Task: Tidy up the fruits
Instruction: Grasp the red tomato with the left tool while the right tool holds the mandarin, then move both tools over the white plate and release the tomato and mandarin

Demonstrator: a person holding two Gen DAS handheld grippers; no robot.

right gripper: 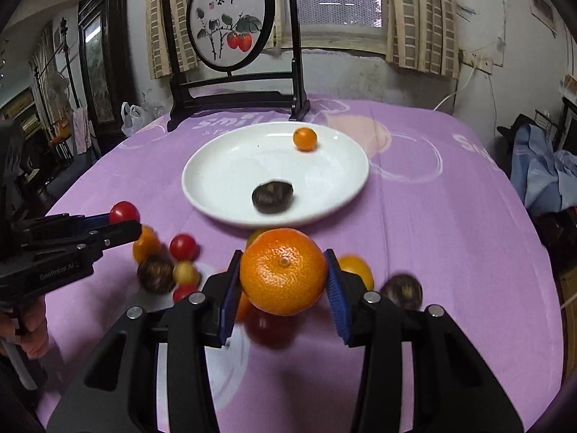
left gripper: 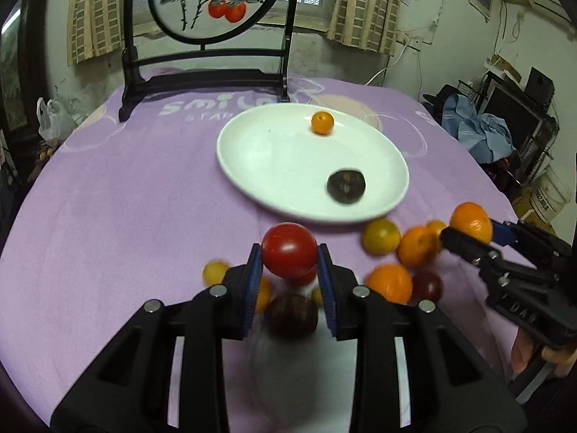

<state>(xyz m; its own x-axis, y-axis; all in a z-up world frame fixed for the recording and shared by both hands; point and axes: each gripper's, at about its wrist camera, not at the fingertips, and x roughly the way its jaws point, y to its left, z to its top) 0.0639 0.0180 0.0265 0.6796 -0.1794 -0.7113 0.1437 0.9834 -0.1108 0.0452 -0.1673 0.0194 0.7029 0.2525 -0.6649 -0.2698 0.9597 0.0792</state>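
Nearest the left wrist camera, the left gripper [left gripper: 289,252] is closed on a red tomato [left gripper: 289,249], its blue pads pressing both sides, lifted above the purple cloth [left gripper: 126,216] that covers the counter. Under it lie blurred fruits: a dark chestnut [left gripper: 291,315] and a small yellow tomato [left gripper: 215,270].

Nearest the right wrist camera, the right gripper [right gripper: 284,274] is closed on an orange [right gripper: 284,270], held between its blue pads, stem end facing the camera. Below and around it, toward the near edge of the counter, loose fruit is scattered on the cloth: a second chestnut [right gripper: 401,291] just right of the gripper, a red tomato under the orange, and to the left a cluster of small red, yellow and orange fruits around the first chestnut.

Farther back, at the middle of the counter, sits a white plate [right gripper: 223,166]. On it are a third chestnut [right gripper: 272,196] near its front rim and a small orange fruit [right gripper: 304,139] near its back rim, well apart.

At the far edge stands a dark wooden screen [right gripper: 230,18] with a round painting of red fruit.
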